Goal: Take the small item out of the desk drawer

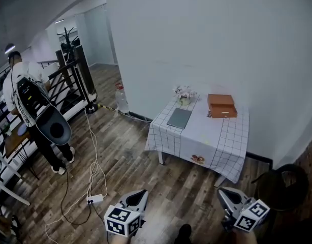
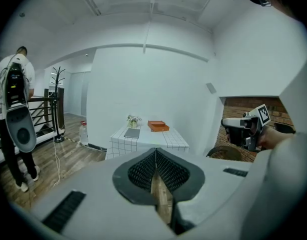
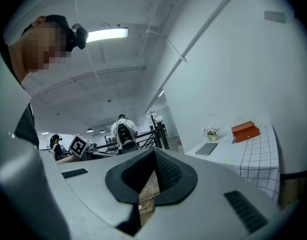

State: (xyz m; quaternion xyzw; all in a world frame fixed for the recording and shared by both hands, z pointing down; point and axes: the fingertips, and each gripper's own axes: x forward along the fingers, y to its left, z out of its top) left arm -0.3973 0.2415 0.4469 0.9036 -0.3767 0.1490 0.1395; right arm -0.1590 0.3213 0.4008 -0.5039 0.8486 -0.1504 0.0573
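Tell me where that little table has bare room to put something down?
The front half of the tablecloth, nearer than the grey notebook and orange drawer box, lies bare. The back edge by the wall is crowded: flowers, notebook, box.

Cloth: a white checked cloth (image 1: 217, 141) draped the table.
Slab: a flat grey slab (image 1: 179, 118) lay on the cloth, near the flowers.
Flowers: a small bunch (image 1: 184, 94) stood against the wall.
Bottle: a clear bottle (image 1: 121, 99) stood on the floor, left of the table.
Person: a person (image 1: 29, 105) stood far left, back turned, wearing a pack.
Power strip: a white strip (image 1: 95, 199) lay on the wood floor with its cables trailing.
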